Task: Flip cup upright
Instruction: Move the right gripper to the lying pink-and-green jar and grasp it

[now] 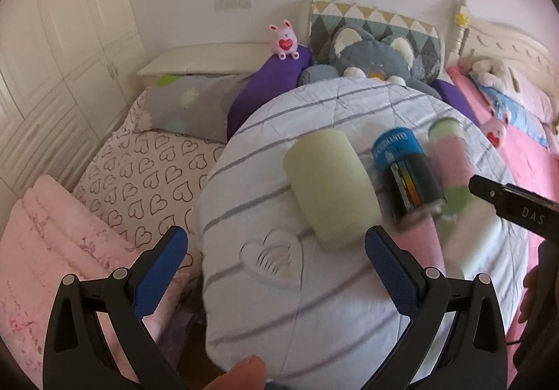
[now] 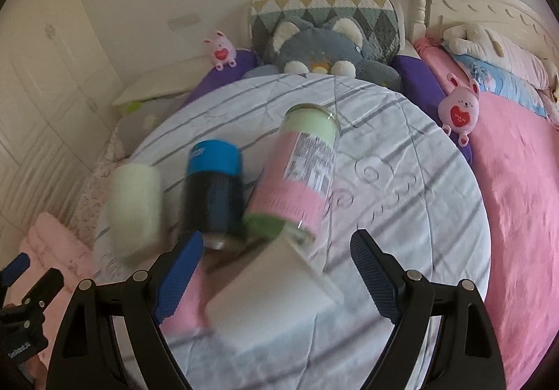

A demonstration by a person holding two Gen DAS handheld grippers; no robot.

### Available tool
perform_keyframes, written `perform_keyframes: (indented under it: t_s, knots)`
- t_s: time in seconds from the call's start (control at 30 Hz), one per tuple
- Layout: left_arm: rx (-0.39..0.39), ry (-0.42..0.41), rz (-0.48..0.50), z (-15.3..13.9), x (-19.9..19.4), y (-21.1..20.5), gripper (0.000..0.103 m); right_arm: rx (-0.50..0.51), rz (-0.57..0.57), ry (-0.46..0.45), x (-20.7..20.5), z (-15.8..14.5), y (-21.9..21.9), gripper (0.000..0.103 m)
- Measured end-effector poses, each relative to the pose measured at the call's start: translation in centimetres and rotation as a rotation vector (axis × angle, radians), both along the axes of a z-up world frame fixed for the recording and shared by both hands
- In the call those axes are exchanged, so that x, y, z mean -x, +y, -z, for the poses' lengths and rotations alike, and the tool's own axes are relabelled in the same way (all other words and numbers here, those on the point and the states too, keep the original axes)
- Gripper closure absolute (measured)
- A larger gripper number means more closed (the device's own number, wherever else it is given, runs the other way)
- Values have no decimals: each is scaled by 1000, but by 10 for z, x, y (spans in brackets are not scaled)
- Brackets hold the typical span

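Note:
A pale green cup (image 1: 330, 185) lies on its side on the striped white quilt (image 1: 279, 285); it also shows in the right wrist view (image 2: 134, 206). Beside it lie a black can with a blue end (image 1: 407, 173) (image 2: 213, 194) and a pink-and-green can (image 1: 450, 163) (image 2: 300, 177). A white cup (image 2: 276, 288) lies on its side between the right gripper's fingers (image 2: 185, 267). My left gripper (image 1: 276, 262) is open, just short of the pale green cup. My right gripper (image 2: 276, 271) is open around the white cup; its body shows in the left wrist view (image 1: 510, 204).
A grey cat plush (image 1: 370, 58) and patterned pillow (image 1: 377, 23) lie at the headboard. Pink bunny toys (image 1: 284, 38) (image 2: 457, 107) sit nearby. A pink blanket (image 2: 517, 197) covers the right side, a heart-print sheet (image 1: 146, 173) the left. White wardrobes (image 1: 63, 40) stand at the left.

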State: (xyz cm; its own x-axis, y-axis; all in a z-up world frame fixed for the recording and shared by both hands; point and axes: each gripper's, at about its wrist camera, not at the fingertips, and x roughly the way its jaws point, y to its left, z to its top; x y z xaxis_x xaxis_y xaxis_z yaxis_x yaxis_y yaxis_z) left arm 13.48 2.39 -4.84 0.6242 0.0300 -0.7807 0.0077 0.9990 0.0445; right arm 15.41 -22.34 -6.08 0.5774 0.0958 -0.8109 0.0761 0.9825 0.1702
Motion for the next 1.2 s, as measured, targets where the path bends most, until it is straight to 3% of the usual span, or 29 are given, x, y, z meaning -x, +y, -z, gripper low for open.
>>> perform_keyframes:
  t_s: [0.23,0.47,0.63,0.87,1.2]
  knots:
    - [-7,6,-23,13,-51,-18,0,1,10,62,-51,17,-8,15]
    - [-9,4,-14,20,-71,-28,0,-42,10,176,-86,41,-16,15]
    - [-4,4,-8,20,-70,-26,0,-127,-63,228,-95,56,-12,26]
    - [-5,-15,-40,11,-50,-10,0,-185,-38,132,-82,38,-26,27]
    - [7,-86,-82,-23,9,18,0,-177,-72,-42,-25,-40,-16,31]
